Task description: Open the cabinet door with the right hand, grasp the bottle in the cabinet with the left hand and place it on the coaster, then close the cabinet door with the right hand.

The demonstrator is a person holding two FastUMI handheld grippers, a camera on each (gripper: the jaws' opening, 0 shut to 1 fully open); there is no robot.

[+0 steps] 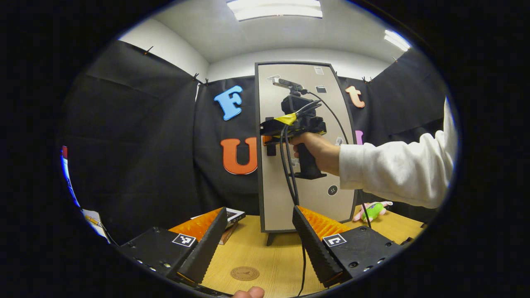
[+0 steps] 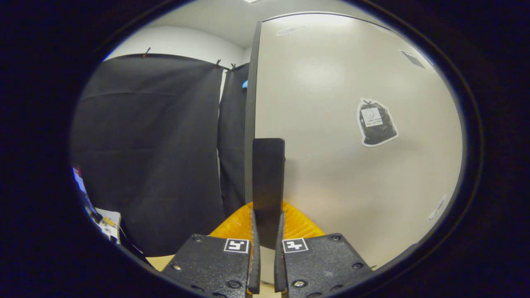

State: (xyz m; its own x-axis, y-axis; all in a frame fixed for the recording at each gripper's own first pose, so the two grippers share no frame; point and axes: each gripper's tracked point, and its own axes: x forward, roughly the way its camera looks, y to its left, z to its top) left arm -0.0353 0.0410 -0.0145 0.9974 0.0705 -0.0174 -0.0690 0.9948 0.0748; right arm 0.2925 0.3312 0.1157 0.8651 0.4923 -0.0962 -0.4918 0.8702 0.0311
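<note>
Right gripper view, gripper [image 2: 265, 231] pinching flat slab handle [image 2: 268, 186]

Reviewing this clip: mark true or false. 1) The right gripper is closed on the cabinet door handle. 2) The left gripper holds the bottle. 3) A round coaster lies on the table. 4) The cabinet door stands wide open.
1) True: the right gripper clamps the dark handle on the cabinet door.
2) False: the left gripper is open and empty.
3) True: the coaster lies on the table.
4) False: the door looks closed or barely moved.
</note>
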